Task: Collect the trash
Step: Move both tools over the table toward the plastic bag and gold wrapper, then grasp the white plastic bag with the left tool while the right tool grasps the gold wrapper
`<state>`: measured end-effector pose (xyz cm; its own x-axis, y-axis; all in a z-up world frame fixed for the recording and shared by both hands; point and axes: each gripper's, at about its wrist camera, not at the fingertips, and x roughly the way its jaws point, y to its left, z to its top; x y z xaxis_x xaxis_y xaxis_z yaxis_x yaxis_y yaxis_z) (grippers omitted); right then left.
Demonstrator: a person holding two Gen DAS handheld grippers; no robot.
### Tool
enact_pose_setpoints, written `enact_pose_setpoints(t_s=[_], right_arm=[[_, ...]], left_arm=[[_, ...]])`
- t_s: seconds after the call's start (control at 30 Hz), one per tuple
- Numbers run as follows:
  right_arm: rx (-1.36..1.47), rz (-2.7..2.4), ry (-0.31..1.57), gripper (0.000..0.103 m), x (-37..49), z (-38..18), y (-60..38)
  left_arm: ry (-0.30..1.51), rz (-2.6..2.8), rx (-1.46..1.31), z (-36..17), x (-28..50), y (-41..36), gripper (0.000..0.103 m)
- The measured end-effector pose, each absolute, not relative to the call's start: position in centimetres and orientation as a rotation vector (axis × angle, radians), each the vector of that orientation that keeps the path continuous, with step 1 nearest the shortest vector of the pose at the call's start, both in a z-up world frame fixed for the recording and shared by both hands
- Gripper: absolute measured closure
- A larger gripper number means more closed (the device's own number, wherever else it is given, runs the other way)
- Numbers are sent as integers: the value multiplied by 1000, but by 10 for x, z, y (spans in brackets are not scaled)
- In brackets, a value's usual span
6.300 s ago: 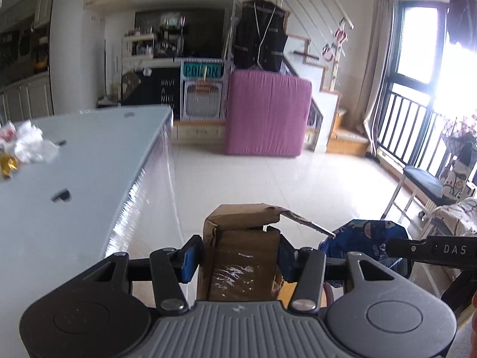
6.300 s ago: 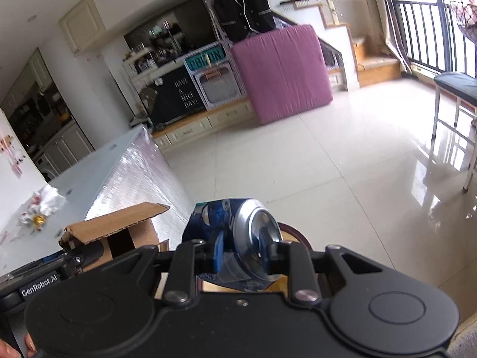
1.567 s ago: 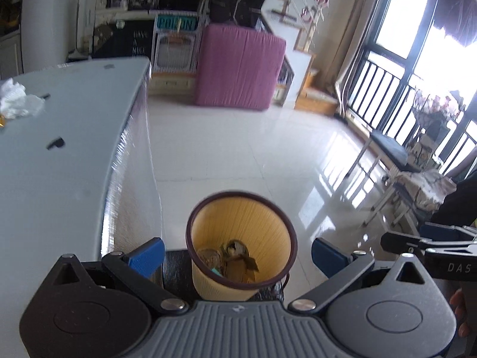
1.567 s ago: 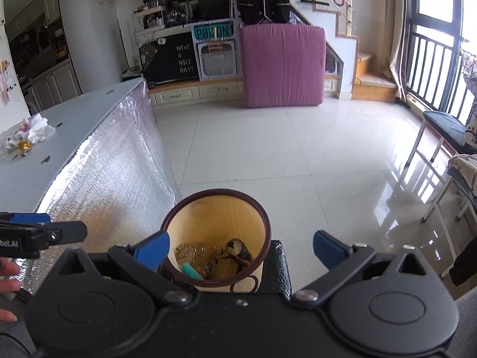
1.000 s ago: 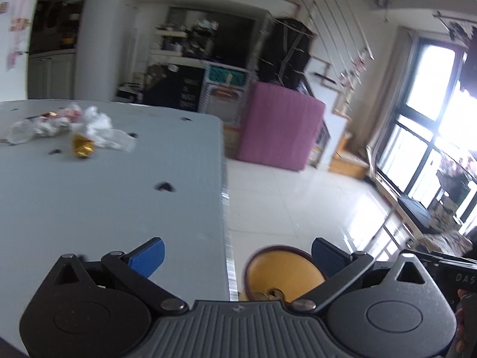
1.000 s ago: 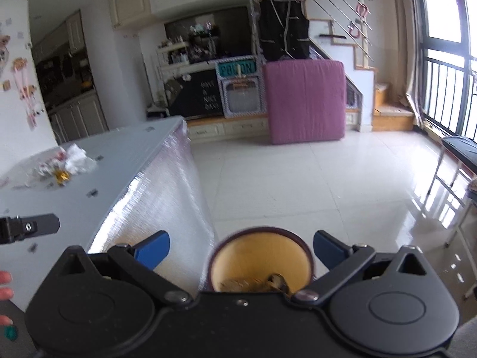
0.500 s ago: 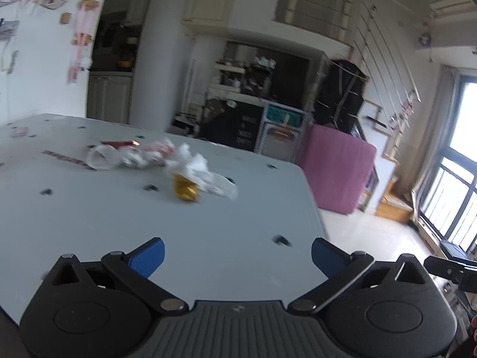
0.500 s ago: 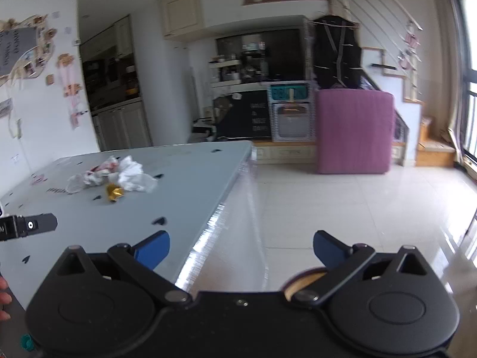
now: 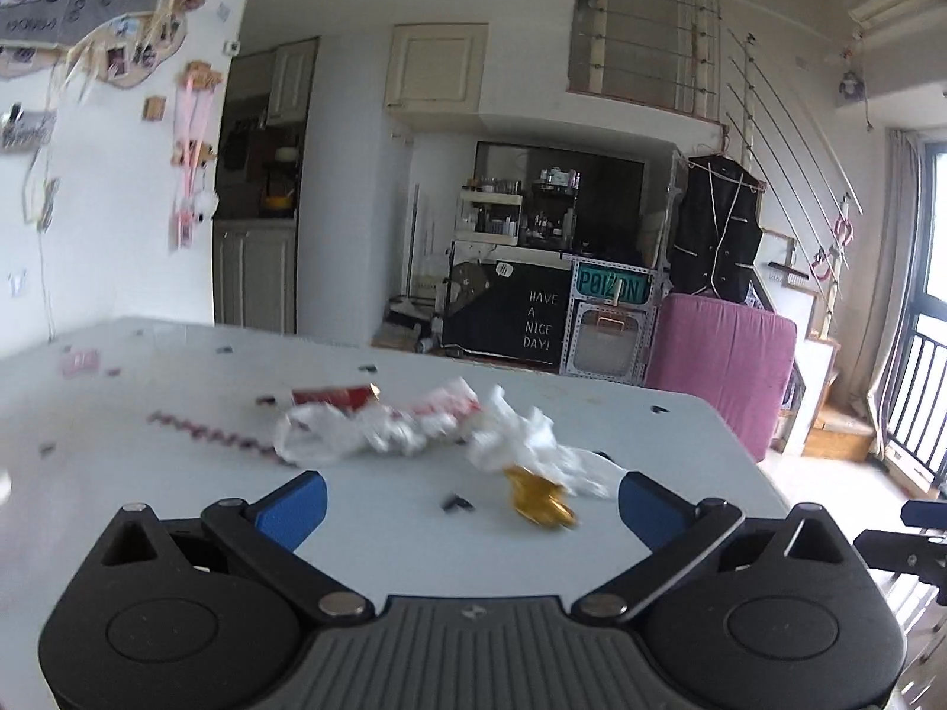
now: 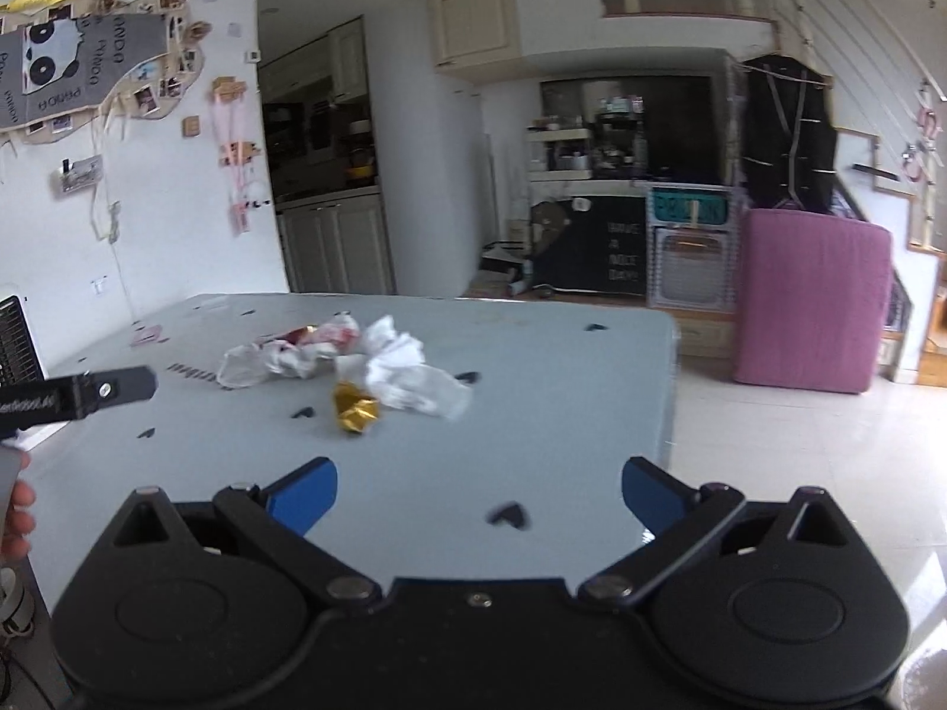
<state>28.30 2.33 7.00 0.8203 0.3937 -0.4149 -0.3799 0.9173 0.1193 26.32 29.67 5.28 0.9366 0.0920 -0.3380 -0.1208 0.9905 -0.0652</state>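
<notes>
Trash on the table [image 9: 177,449]: a crumpled wrapper pile [image 9: 414,429] stretching crosswise, gold foil wad [image 9: 538,503] nearest, ahead of the left gripper [image 9: 470,506] and ahead-left of the right gripper [image 10: 479,491], both spread wide, holding nothing.

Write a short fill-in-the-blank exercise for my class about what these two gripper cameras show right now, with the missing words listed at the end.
1. Both the left gripper and the right gripper have their jaws ____.
2. The crumpled foil wrapper on the table is ____ in colour.
3. The white crumpled paper lies on the ____.
4. The upright mattress across the room is ____.

Missing words: open; gold; table; pink
</notes>
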Motion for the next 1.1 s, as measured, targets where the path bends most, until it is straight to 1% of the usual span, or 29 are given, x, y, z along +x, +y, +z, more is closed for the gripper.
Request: enact_pose_setpoints(t_s=[0.2, 0.43, 0.7, 0.73, 0.77, 0.87, 0.93, 1.1], right_arm=[[60, 458, 476, 0, 316, 63, 62], [76, 508, 527, 0, 354, 47, 101], [74, 536, 598, 1, 399, 30, 134], [86, 544, 609, 7, 405, 27, 137], [94, 548, 622, 19, 411, 25, 140], [142, 564, 666, 36, 429, 19, 149], [180, 552, 684, 43, 438, 15, 155], [288, 489, 710, 48, 454, 1, 163]], left_arm=[[376, 44, 3, 48, 317, 331, 0], [465, -33, 90, 21, 383, 364, 0], [463, -26, 269, 1, 439, 387, 0], [461, -36, 293, -3, 445, 388, 0], [461, -44, 316, -5, 449, 389, 0], [470, -53, 392, -13, 464, 388, 0], [481, -54, 421, -18, 472, 388, 0], [510, -61, 437, -27, 488, 388, 0]])
